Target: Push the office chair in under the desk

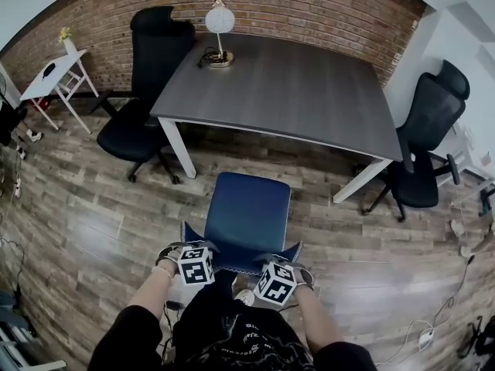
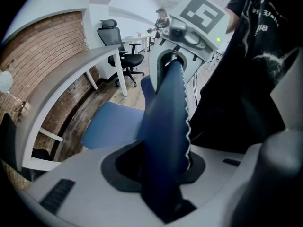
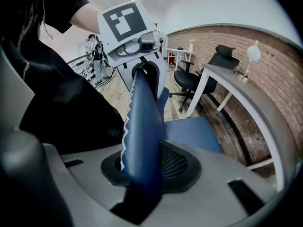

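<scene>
The blue office chair's seat (image 1: 247,207) faces the grey desk (image 1: 309,91), a short way in front of its near edge. Its blue backrest (image 1: 240,260) with white-stitched edge stands closest to me. My left gripper (image 1: 191,250) is shut on the backrest's top edge at the left, my right gripper (image 1: 280,265) on the same edge at the right. In the left gripper view the backrest (image 2: 165,122) runs up between the jaws of the left gripper (image 2: 163,167), seat (image 2: 111,124) beyond. The right gripper (image 3: 151,169) view shows the backrest (image 3: 144,122) pinched likewise.
A black office chair (image 1: 147,91) stands at the desk's left side, another (image 1: 425,145) at its right. A lamp (image 1: 220,25) sits on the desk's far edge. A white side table (image 1: 54,76) is far left. Cables (image 1: 433,331) lie on the wooden floor.
</scene>
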The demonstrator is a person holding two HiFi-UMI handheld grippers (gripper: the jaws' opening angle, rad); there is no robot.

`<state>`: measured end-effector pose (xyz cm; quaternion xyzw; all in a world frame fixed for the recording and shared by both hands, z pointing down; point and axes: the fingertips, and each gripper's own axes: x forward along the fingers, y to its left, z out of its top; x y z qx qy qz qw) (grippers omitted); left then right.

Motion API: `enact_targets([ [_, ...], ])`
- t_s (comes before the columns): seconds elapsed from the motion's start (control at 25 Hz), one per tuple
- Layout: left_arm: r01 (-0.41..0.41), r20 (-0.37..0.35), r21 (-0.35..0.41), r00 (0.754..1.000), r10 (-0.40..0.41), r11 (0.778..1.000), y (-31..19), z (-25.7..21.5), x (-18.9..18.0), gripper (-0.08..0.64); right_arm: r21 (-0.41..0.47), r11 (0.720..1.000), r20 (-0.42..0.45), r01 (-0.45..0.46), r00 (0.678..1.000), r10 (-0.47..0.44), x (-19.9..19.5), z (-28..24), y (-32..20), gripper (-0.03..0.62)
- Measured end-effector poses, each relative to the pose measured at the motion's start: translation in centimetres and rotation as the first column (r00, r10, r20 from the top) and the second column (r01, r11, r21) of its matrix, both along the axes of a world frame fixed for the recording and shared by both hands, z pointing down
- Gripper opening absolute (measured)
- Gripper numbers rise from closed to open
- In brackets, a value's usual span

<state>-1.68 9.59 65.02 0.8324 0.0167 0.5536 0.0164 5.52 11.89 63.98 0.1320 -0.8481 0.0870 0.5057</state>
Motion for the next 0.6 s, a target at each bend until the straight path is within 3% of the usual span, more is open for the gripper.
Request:
enact_targets([
  [0.6,0.006,-0.002,0.004,1.000,-0.006,1.000,-2.8,-0.1,1.0,0.141,-0.001,1.000,-0.002,0.005,1.000,-0.005,0.9,-0.1,-2.8,0.098],
])
